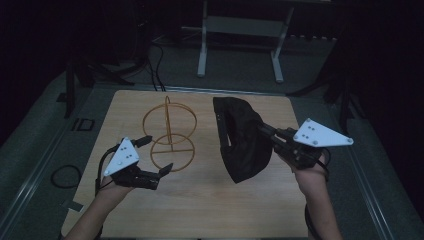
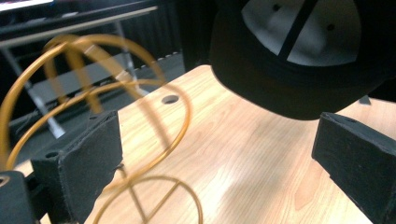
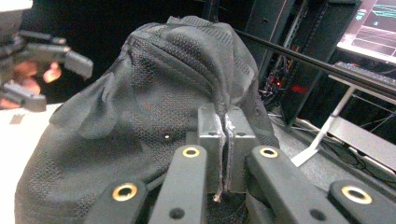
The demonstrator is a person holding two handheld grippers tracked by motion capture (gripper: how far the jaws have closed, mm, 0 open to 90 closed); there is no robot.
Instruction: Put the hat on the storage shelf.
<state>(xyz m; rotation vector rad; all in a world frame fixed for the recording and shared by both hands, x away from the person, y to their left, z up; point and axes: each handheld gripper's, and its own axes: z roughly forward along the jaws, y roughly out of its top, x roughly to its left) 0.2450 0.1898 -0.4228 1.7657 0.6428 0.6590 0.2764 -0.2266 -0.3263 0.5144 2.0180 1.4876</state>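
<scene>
Black cap (image 1: pixel 243 140) pinched by right gripper (image 3: pixel 223 154); left gripper (image 1: pixel 154 158) spread wide, empty.

The left gripper (image 1: pixel 156 156) sat low at the left, jaws spread wide and holding nothing. The right gripper (image 1: pixel 265 131) was raised at the right, jaws pinched tight together, forearm angled inward.

A light wooden table (image 1: pixel 200 210) stands in a dimly lit room, its pale grain catching what light there is. Grey floor (image 1: pixel 30 135) surrounds it, with a black cable (image 1: pixel 64 176) coiled at the left. Behind the table stands a pale metal frame (image 1: pixel 240 40) on two legs, amid dark stands. A lit computer screen (image 3: pixel 371 28) glows beside dark equipment racks (image 3: pixel 299 51).
</scene>
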